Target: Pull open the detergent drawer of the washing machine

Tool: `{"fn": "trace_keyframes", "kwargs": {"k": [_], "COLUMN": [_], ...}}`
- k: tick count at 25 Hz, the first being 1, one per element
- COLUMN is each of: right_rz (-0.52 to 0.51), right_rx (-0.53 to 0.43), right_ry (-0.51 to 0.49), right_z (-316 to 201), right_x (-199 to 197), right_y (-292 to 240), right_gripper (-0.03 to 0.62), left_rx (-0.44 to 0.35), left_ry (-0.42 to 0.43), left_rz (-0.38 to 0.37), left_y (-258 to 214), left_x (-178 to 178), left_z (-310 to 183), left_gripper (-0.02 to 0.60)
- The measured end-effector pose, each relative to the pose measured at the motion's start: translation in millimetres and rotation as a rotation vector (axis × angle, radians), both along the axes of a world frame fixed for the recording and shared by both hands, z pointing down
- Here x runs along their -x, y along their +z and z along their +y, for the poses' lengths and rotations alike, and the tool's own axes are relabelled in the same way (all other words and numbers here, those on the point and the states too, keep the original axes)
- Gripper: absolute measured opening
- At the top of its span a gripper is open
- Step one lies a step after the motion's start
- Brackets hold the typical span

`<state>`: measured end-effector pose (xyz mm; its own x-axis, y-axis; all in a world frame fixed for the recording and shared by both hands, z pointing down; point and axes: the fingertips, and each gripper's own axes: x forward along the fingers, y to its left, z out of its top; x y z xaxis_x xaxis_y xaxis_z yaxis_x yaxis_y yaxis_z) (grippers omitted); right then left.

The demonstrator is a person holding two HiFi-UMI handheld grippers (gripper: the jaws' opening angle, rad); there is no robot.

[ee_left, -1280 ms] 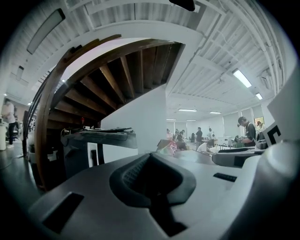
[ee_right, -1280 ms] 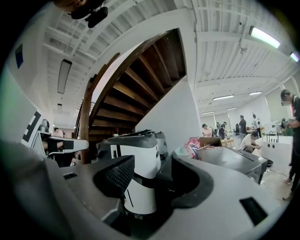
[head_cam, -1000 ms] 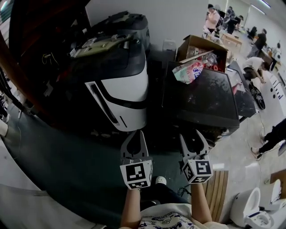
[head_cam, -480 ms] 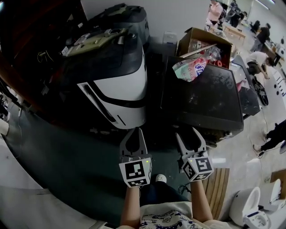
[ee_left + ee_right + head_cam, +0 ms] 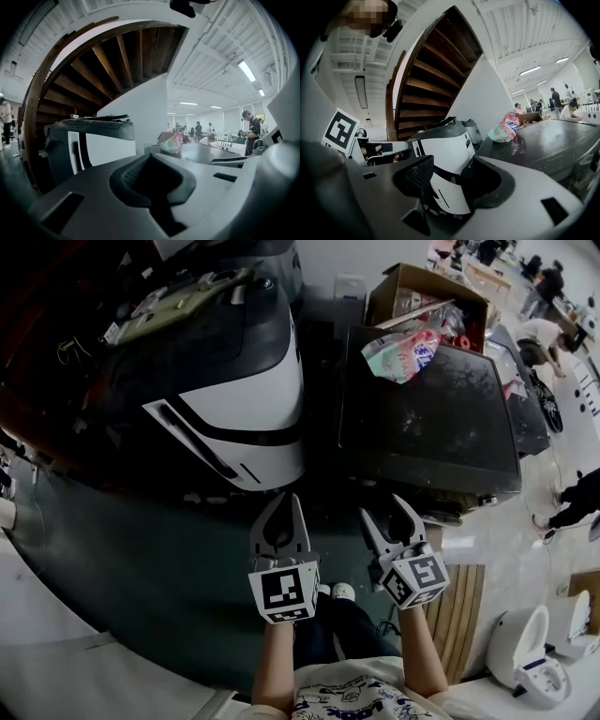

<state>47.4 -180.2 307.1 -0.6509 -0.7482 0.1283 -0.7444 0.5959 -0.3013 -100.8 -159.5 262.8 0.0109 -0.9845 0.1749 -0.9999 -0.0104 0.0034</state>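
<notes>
The fingers (image 5: 89,201) of the left gripper (image 5: 287,501) are pressed together on nothing, those of the right gripper (image 5: 384,509) stand wide, easing inward and empty, both apart from the white-fronted washing machine (image 5: 253,413) beyond, its detergent drawer indistinct.

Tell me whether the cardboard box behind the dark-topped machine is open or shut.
Open. In the head view the cardboard box has its top flaps folded outward, and its contents, some of them red, show inside it.
</notes>
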Motion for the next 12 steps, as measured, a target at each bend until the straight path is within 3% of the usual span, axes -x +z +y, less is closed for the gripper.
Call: {"fn": "trace_keyframes", "kwargs": {"k": [12], "right_rz": [-0.175], "right_rx": [0.137], "right_ry": [0.096], "right_z": [-14.7], "right_x": [3.3], "right_y": [68.5], "right_gripper": [0.258], "left_rx": [0.025], "left_ry": [0.047], "left_rz": [0.020], "left_y": [53.1], "left_x": [8.1], "left_z": [-20.4], "left_gripper": [0.014]}}
